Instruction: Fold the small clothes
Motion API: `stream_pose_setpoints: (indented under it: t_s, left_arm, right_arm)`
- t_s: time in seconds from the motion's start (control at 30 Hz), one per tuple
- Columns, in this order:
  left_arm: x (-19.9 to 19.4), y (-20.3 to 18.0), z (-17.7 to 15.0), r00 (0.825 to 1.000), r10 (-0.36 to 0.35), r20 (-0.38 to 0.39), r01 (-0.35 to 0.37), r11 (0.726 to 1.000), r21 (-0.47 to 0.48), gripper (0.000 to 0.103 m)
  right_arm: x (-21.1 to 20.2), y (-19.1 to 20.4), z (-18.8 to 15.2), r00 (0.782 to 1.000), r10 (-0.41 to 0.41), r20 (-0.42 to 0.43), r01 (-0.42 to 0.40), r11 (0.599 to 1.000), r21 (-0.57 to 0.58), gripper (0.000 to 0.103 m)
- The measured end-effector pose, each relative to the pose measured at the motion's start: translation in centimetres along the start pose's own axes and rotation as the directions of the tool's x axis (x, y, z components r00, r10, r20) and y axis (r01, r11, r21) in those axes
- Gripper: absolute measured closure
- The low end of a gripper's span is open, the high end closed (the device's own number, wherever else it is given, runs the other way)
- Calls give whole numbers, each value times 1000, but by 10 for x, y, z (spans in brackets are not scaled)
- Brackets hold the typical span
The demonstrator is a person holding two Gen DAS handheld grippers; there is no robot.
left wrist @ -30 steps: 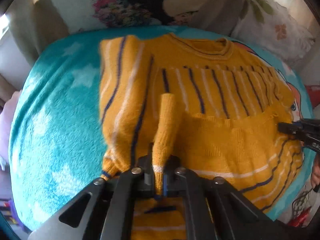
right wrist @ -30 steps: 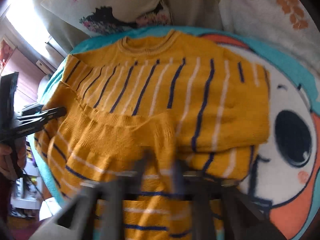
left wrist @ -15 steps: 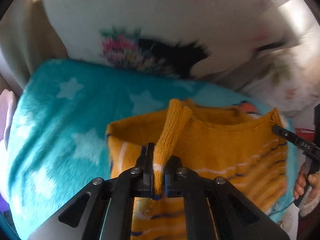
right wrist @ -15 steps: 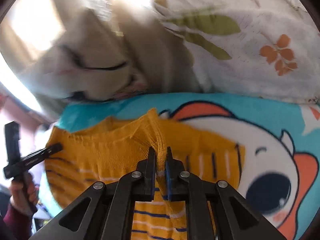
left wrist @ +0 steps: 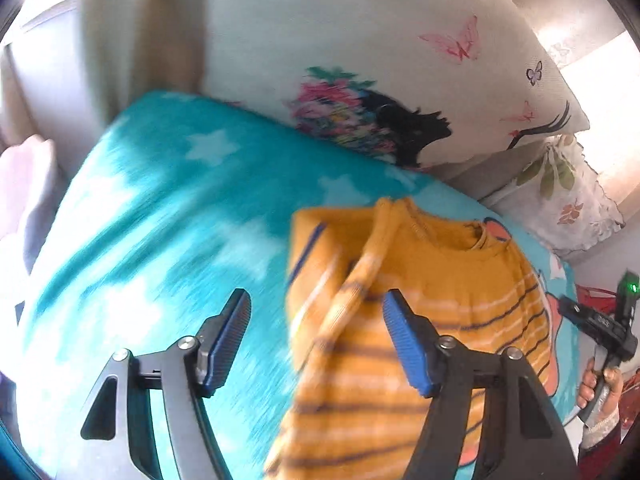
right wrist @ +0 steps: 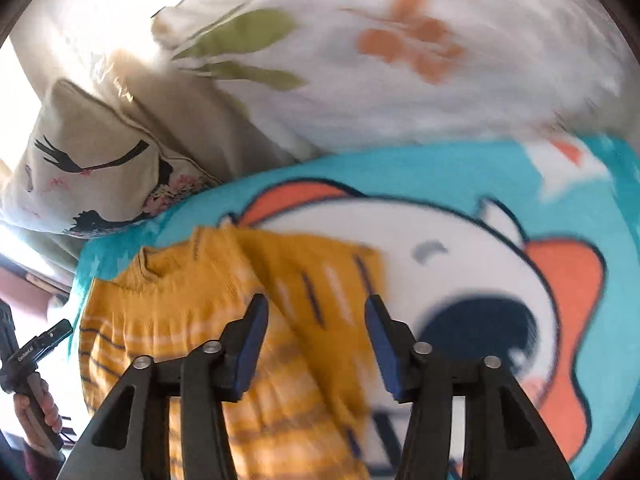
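Note:
A small yellow knit sweater (left wrist: 420, 320) with navy and white stripes lies folded on a teal blanket (left wrist: 168, 216), its bottom half laid up over the chest toward the collar. My left gripper (left wrist: 316, 324) is open and empty above the sweater's left edge. The sweater also shows in the right wrist view (right wrist: 224, 320). My right gripper (right wrist: 314, 332) is open and empty above its right edge. Each gripper appears in the other's view, at the far right (left wrist: 600, 328) and the far left (right wrist: 36, 348).
Two printed pillows lean at the head of the bed, one with a girl's face (left wrist: 380, 80) and one with leaves and flowers (right wrist: 380, 52). The blanket carries a cartoon fish print (right wrist: 500, 280). The bed edges fall away left and right.
Both grippers carried the sweater's bottom hem up toward the collar, then opened and let it go. The hem now lies over the chest. Both views are blurred from motion.

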State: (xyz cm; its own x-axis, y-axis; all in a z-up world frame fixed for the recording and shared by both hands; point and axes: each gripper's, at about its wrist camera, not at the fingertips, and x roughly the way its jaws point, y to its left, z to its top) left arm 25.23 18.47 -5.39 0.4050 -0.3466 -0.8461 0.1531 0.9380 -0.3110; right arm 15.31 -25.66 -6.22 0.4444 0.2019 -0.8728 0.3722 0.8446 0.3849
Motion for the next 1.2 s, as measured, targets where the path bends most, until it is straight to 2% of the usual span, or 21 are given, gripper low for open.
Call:
stream_pose_setpoints:
  t_s: [0.07,0.13,0.17,0.27,0.37,0.47,0.5,0.57,0.63,0.67,0.7,0.73,0.87,0.93,1.03,1.1,1.2]
  left_arm:
    - [-9,9,-18,1000,24,-5,-24,999,-28,34]
    - [-21,18,-40,1000,23,-18,-24,997,-80,34]
    - [-24,21,-48,1000,17,-23,-19,995,-99,34]
    - [-26,17,-75,999,1,-37,-6,988,-155,34]
    - [-29,8,-97,998,-11,-64,-1,983,-185,34]
    - [-38,-9,-110,998,-7,-64,-4,985,-170,34]
    - [-45,-16,-113,998,4,-55,-12,988,-156,34]
    - [-56,-25,-118,999,17,-37,-22,990,-142,34]
    - [-68,-31,-123,999,32,-15,-34,990,-138,34]
    - [-74,-34,-126,999,43,-5,-43,989,-142,34]
    - [-78,-34,-129,999,50,1,-49,988,-146,34]
    - [-82,-34,-132,998,58,7,-56,987,-152,34]
    - [-93,-33,-140,996,87,27,-81,983,-166,34]
    - [-93,-31,-144,995,91,31,-84,980,-178,34]
    - [-90,-28,-150,995,96,19,-90,975,-203,34]
    - [-91,-29,-156,994,105,12,-101,973,-207,34]
    - [-92,-30,-167,991,137,5,-133,971,-200,34]
  right_arm:
    - [-10,-18,-20,1000,17,-16,-17,999,37,42]
    - [-14,-36,-40,997,75,-33,-71,993,99,39]
    - [-15,-45,-53,990,133,-43,-126,982,138,37]
    - [-3,-50,-73,975,214,-57,-203,966,160,36]
    - [17,-47,-75,955,292,-56,-279,945,170,36]
    - [42,-34,-70,932,354,-73,-338,925,173,35]
    - [50,-28,-68,931,356,-80,-340,926,164,30]
    - [54,-14,-62,943,333,-8,-330,938,103,23]
    - [58,-5,-57,948,319,14,-319,944,87,22]
    - [60,-4,-55,945,328,4,-327,940,95,33]
    - [66,-6,-55,929,368,-42,-360,924,131,78]
    - [70,-11,-55,906,420,-60,-404,897,179,80]
    - [53,-29,-62,880,474,-28,-455,857,241,84]
    - [42,-29,-66,885,465,-22,-448,865,225,84]
    - [44,-26,-66,909,414,-44,-398,895,200,79]
    - [49,-35,-66,926,372,-60,-351,910,221,63]
    - [37,-55,-68,928,373,-23,-355,899,255,54]
